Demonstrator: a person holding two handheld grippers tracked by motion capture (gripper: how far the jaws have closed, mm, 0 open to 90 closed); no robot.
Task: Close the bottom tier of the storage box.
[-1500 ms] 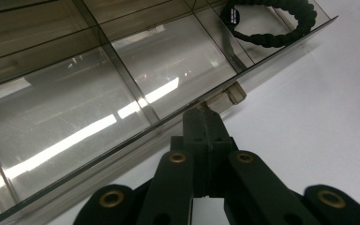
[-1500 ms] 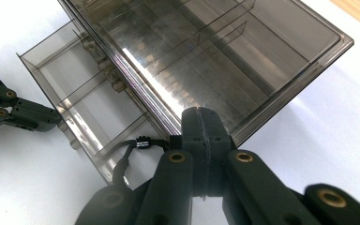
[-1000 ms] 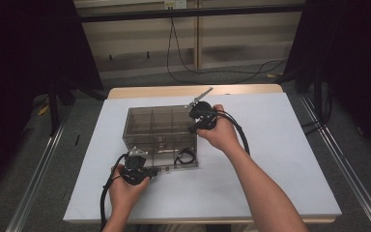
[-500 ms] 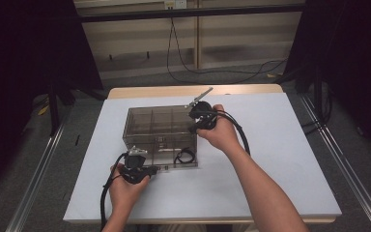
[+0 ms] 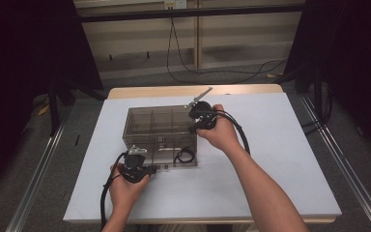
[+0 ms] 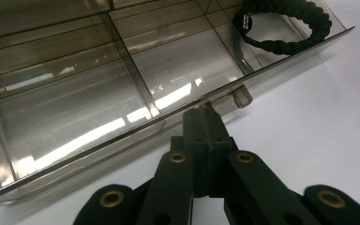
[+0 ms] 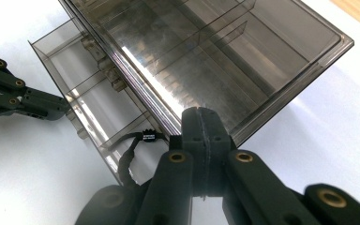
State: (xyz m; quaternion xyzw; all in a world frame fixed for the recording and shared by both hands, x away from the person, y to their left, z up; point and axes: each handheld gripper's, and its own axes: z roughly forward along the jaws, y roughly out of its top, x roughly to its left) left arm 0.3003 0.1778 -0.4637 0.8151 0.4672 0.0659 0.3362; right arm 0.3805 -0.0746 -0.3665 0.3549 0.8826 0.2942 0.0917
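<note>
Nearest the person, the left gripper [image 5: 160, 167], jaws pressed together, noses against the front edge of the drawer [image 6: 122, 93] pulled from the one smoky clear organizer box [image 5: 162, 123], with bare white table [image 5: 280, 159] on both sides. One black braided cord loop [image 5: 184, 155] lies in the drawer's right end compartment. Farther back, the right gripper [image 5: 193, 126], jaws also together, rests at the box's upper right corner.

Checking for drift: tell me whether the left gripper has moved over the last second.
No. The left gripper sits at the same spot by the clear box's front edge.

Organizer box [image 6: 98, 93] cut off at top and left edges in left gripper view; black braided loop [image 6: 286, 23] clipped at top (its label unreadable).
</note>
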